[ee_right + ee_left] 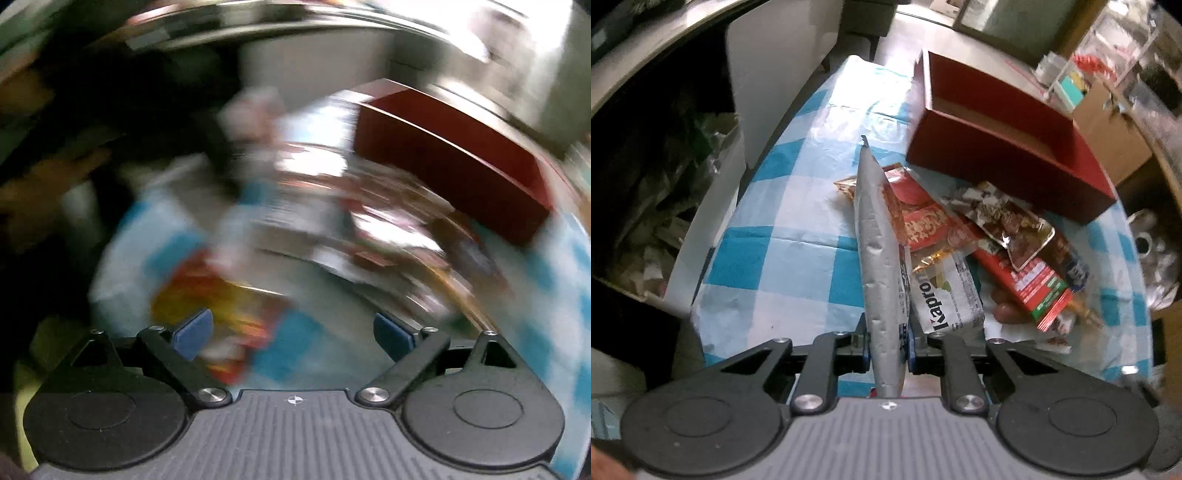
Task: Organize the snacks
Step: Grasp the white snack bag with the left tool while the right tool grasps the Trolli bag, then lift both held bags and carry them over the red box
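**Snack sort: barely started, box looks empty**

Progress, judged from how things lie: early. The red box sits upper right of the left wrist view on the checked tabletop, and the part of its floor that shows is bare. No snack visibly inside; the near wall hides the front strip, so can't vouch for that bit.

Left tool is clenched on a silver packet, held edge-on and sticking up through frame centre, clear of the cloth. That's the one item in transit.

Still loose on the tabletop, right of centre, just below the box:
- white packet with dark lettering
- red packet with gold print, partly behind the silver one
- brown packet lying over a long red-and-green packet
- more wrappers underneath, too jumbled to count

Right tool: jaws wide apart, nothing between them. That view is heavily smeared; the red box reads upper right, and a red-yellow packet lower left just ahead of the tool. Nothing else there is legible.

Left to do: essentially the whole pile.
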Demonstrator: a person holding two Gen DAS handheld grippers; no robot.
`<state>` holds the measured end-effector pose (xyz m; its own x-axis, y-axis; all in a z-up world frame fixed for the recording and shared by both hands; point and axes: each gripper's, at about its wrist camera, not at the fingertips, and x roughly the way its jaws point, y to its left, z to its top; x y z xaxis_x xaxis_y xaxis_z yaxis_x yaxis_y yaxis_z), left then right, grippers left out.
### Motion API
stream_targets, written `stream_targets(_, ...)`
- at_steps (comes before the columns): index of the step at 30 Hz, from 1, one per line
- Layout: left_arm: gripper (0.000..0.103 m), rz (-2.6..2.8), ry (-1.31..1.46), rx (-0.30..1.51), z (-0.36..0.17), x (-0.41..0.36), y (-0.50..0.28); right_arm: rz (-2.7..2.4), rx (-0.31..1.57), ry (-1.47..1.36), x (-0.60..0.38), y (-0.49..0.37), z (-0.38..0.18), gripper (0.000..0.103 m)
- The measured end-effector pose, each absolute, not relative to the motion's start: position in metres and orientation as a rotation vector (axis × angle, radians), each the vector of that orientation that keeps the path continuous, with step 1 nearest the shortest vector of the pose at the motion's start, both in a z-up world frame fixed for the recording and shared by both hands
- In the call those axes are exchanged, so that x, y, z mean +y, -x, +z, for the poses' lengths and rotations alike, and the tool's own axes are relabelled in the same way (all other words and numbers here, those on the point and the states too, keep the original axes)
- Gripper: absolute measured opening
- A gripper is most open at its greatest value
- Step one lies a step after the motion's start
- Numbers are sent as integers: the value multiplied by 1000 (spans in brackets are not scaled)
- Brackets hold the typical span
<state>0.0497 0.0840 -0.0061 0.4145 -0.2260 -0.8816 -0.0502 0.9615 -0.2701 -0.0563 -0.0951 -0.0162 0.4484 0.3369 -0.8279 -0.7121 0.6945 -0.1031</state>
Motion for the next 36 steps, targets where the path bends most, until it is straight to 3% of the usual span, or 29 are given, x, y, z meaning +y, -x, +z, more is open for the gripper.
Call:
stream_targets(9,14,-138,367,1157,-9,109,-51,989,942,926,-23,37,-39,96)
stream_targets(11,14,-130,373,1162,-11,112,-52,982,1025,962,-16,31,-56,96)
stream_targets(12,14,-129,378,1165,-11,114,-53,973,1068,950,-14,24,-63,103)
stream_targets(20,14,-146,372,1170,-11,112,-52,950,1146,950,14,16,-65,103)
stream_targets(21,14,-142,366,1168,-11,112,-52,936,1156,939,17,16,-63,101)
stream_targets(25,14,-135,347,1165,-11,111,-51,878,1161,840,29,8,-54,77)
stream_targets(27,14,-128,326,1188,-17,106,-53,856,1170,783,27,5,-49,69)
stream_targets(33,25,-116,241,1261,-35,90,-57,724,1187,536,9,-7,-44,65)
stream_targets(36,43,-98,264,1253,-36,88,-61,682,1169,409,2,-3,-43,65)
